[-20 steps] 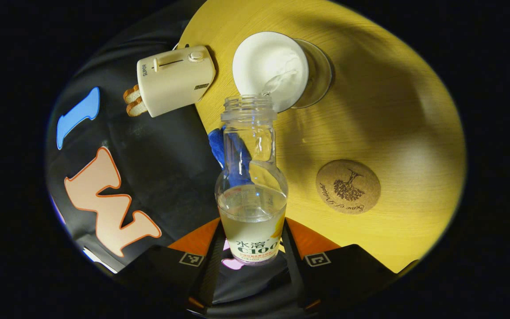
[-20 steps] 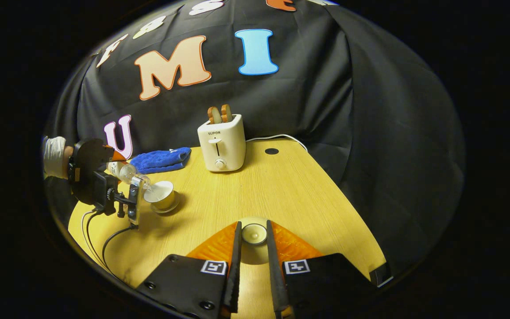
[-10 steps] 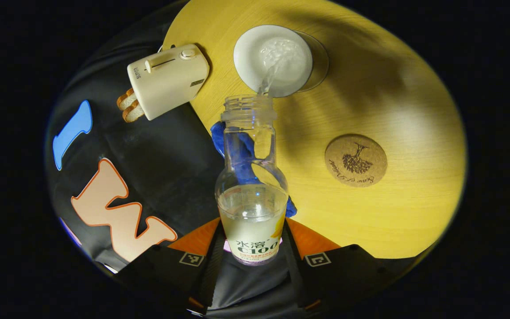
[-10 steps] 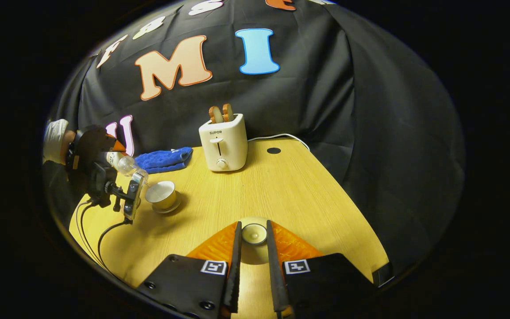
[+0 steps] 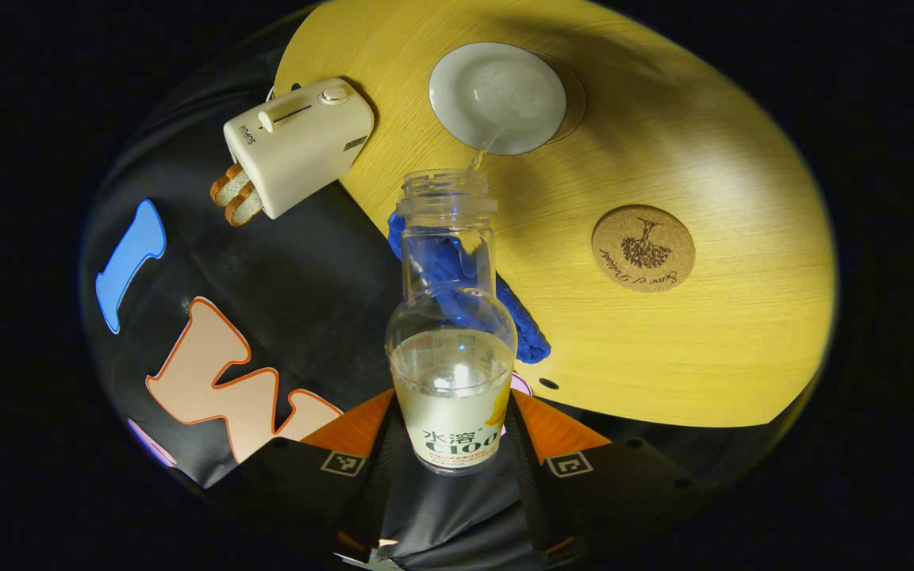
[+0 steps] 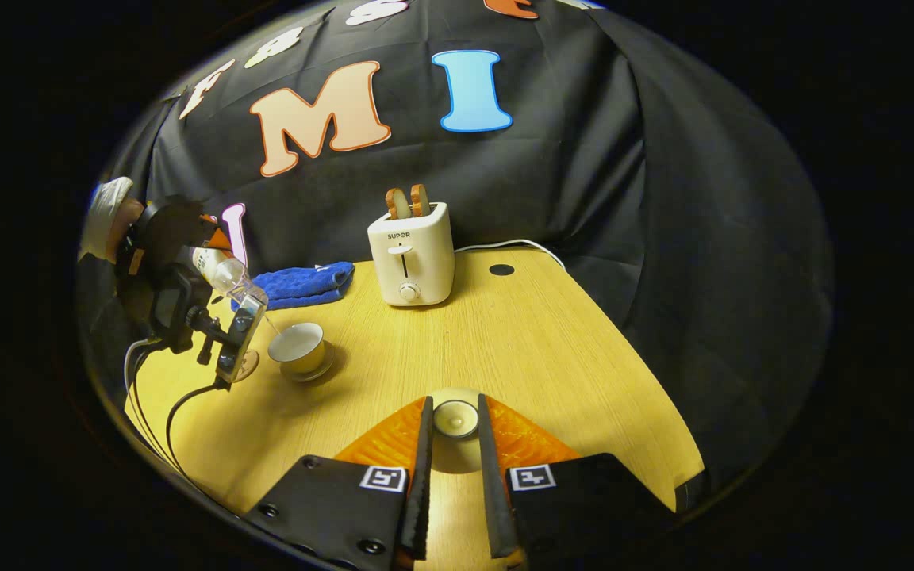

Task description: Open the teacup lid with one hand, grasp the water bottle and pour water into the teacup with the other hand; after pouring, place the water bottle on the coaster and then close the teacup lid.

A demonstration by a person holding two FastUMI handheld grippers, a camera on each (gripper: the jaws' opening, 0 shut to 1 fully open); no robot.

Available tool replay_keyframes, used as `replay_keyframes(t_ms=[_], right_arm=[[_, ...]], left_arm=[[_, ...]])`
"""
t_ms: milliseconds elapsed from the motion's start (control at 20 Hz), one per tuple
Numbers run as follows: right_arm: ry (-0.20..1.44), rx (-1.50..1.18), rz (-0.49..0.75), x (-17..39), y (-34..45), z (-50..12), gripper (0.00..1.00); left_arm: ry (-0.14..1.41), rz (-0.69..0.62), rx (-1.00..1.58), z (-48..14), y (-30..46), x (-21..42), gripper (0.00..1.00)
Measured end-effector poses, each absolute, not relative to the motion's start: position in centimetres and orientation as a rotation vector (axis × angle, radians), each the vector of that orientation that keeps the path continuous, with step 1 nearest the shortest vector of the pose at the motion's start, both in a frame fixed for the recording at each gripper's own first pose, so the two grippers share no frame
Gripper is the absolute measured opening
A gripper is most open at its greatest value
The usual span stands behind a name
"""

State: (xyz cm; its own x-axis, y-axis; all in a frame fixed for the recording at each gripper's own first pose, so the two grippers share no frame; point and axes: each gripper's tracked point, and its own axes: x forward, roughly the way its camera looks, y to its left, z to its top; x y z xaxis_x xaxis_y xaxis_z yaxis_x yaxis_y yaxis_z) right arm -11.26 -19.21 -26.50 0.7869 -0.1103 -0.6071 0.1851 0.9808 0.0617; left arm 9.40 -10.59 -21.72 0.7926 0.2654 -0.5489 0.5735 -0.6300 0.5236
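Left tool (image 5: 451, 444) pinches the bottle (image 5: 451, 317) tipped mouth-first, so a thin stream drops into the cup (image 5: 498, 97) at 12 o'clock. Right tool (image 6: 454, 476) clamps the lid (image 6: 455, 418), parked clear. Coaster (image 5: 643, 248) waits at 2 o'clock on the table (image 5: 703, 349).

Black gripper (image 6: 454, 476) bodies with square coded markers, screws, dangling cables.

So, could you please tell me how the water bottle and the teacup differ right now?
The water bottle is clear, tilted and held off the table in the left claw; the teacup is opaque, upright and stands on the table. The bottle gives a thin stream of water; the teacup takes it. Both are open-topped.
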Motion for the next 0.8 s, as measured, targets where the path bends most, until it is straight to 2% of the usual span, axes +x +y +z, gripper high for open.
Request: replay_keyframes(t_ms=[350,600,800], right_arm=[[0.652,0.121,-0.153,-11.5,-18.8,-26.3,0.32],[0.657,0.108,-0.145,-11.6,-18.2,-25.8,0.33],[0.673,0.084,-0.129,-11.4,-17.4,-25.5,0.33]], left_arm=[[0.639,-0.605,2.193,-22.5,-11.2,8.4,0.67],[0.675,-0.673,1.879,-26.2,-11.4,6.4,0.67],[0.691,-0.674,1.575,-29.0,-11.6,4.6,0.67]])
